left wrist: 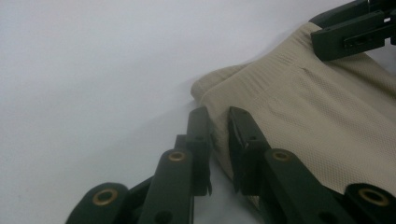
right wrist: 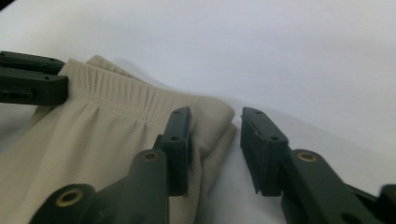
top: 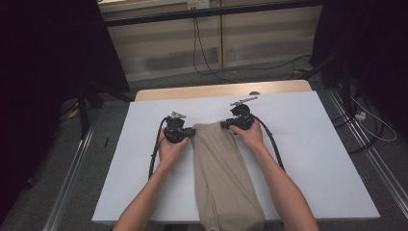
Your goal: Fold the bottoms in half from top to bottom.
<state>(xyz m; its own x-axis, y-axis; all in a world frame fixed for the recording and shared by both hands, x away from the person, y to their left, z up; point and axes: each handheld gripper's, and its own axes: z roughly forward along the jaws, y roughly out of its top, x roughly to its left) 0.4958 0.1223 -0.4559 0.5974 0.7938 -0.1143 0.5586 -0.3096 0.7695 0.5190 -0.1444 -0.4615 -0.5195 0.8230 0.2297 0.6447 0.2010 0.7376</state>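
A folded beige garment (top: 221, 178) lies lengthwise on the white table (top: 312, 144), its ribbed waistband at the far end and its lower part hanging over the near edge. My left gripper (top: 191, 131) is at the waistband's left corner. In the left gripper view its jaws (left wrist: 218, 126) stand nearly together with the edge of the cloth (left wrist: 317, 116) pinched between them. My right gripper (top: 225, 124) is at the right corner. Its jaws (right wrist: 215, 126) stand apart, and the cloth corner (right wrist: 93, 135) lies loosely between them, touching one jaw only.
A wooden strip (top: 216, 90) runs along the table's far edge. Black cables (top: 156, 149) trail from both grippers across the tabletop. Beyond the table are a grey floor with cables (top: 269, 67), metal rails (top: 72, 168) at both sides and dark curtains.
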